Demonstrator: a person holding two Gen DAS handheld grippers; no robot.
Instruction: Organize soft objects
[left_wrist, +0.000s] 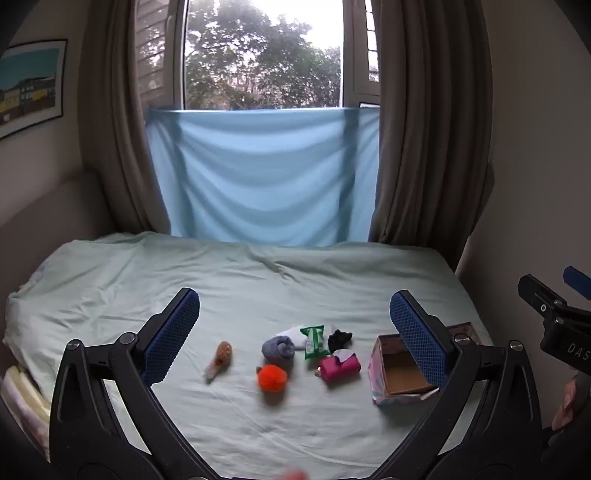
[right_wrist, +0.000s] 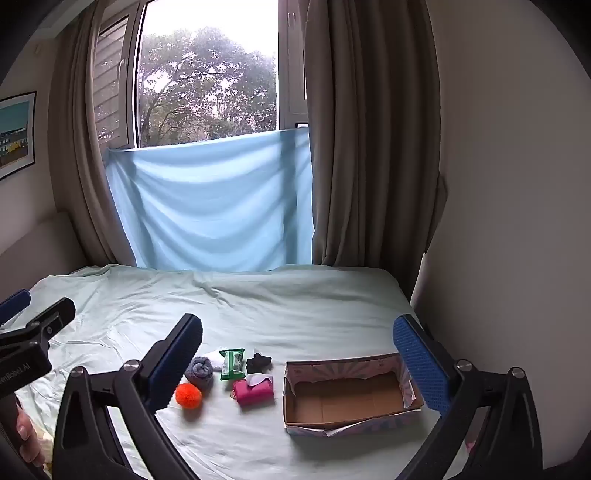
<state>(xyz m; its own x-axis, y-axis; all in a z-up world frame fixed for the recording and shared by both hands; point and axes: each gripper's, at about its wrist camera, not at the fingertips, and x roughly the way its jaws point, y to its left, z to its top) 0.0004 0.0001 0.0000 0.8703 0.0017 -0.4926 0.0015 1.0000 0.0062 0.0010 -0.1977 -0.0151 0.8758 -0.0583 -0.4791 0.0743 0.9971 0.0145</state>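
Several soft objects lie on the pale green bed sheet (left_wrist: 258, 288): an orange pom-pom (left_wrist: 272, 377), a grey-blue rolled cloth (left_wrist: 277, 348), a green wipes pack (left_wrist: 313, 341), a black cloth (left_wrist: 339, 339), a pink pouch (left_wrist: 340, 365), a white cloth (left_wrist: 291, 332) and a brown knitted toy (left_wrist: 219, 358). An open, empty cardboard box (right_wrist: 347, 398) sits to their right. My left gripper (left_wrist: 295, 332) is open and empty, held above and short of the objects. My right gripper (right_wrist: 297, 354) is open and empty, held above the box and pouch.
A light blue cloth (left_wrist: 262, 177) hangs under the window between brown curtains (left_wrist: 417, 147). A wall (right_wrist: 517, 221) borders the bed on the right. A padded headboard (left_wrist: 44, 206) runs along the left. Folded bedding (left_wrist: 22, 398) lies at the near left edge.
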